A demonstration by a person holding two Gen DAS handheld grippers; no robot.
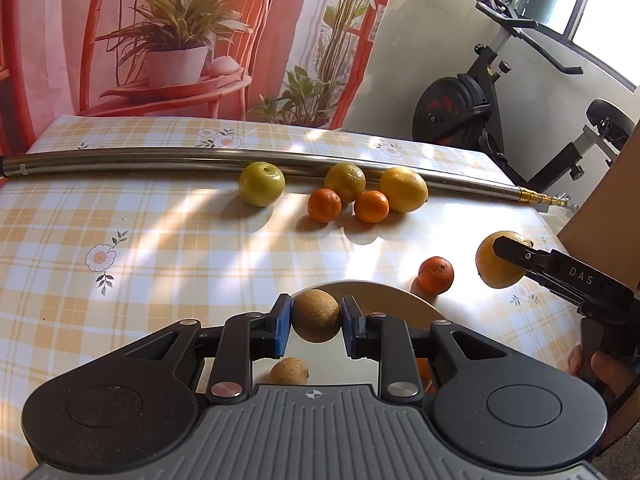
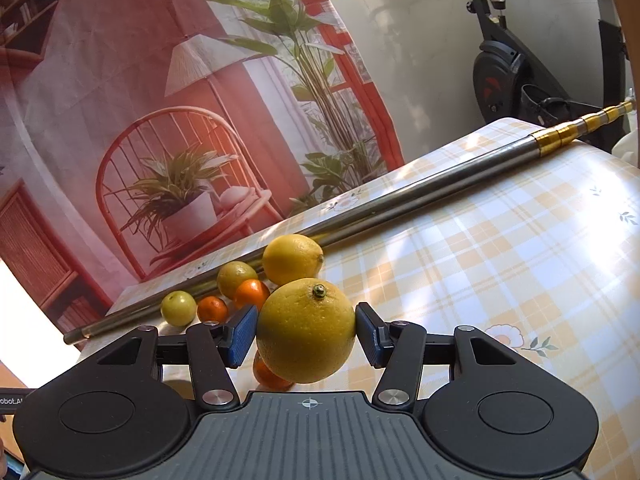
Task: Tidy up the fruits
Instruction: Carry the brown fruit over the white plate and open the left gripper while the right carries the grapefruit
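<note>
the left gripper (image 1: 316, 322) holds a brown fruit (image 1: 316, 315) between its blue pads (image 1: 282, 330), jaws closed on its sides, over a pale plate (image 1: 416, 306) at 6 o'clock on the table (image 1: 160, 248). a second brown fruit (image 1: 289, 371) lies on the plate just under the gripper, and a sliver of orange shows past the right finger; what it is cannot be told.

the right gripper (image 2: 306, 330) grips a big yellow citrus (image 2: 306, 330), stem end up, pads pressing both sides. in the left view it sits at 3 o'clock, held just off the cloth, with a hand (image 1: 600, 368) on the grip. a small orange (image 1: 436, 275) rests on the table between plate and citrus, just beside the plate's rim; in the right view it peeks out below the held fruit.

toward 12 o'clock a metal pole (image 1: 160, 159) lies across the table. against it sit a green-yellow fruit (image 1: 262, 184), a mottled yellow fruit (image 1: 345, 183) and a lemon (image 1: 403, 189). two small oranges (image 1: 324, 205) (image 1: 371, 206) lie in front of them, touching or nearly touching their neighbours. the green-yellow fruit stands a little apart at the left.

beyond the table hang a printed backdrop (image 1: 180, 40) and, at 2 o'clock, stands an exercise bike (image 1: 480, 104).
</note>
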